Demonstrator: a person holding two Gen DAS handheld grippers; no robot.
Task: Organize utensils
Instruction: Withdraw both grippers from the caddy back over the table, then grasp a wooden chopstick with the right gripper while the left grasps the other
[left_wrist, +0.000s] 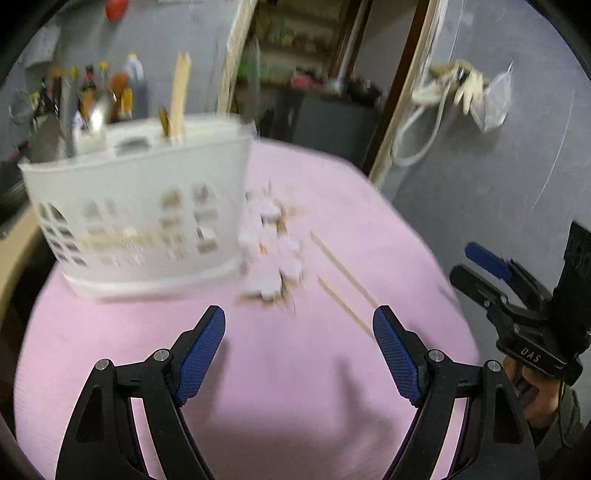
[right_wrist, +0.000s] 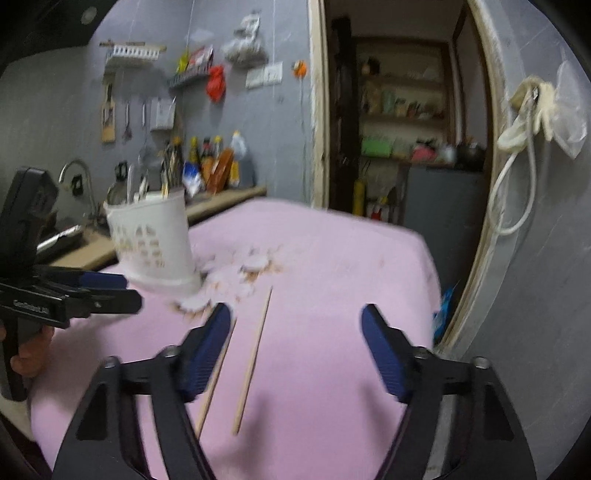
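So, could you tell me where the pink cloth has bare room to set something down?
Bare cloth lies between the left gripper and the basket, and right of the chopsticks toward the table's edge. It is crowded beside the basket, around the floral patch.

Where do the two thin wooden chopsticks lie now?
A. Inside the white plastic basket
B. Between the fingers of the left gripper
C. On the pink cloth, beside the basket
C: the two thin wooden chopsticks lie flat on the pink cloth, apart from the white plastic basket; both grippers are open and hold nothing.
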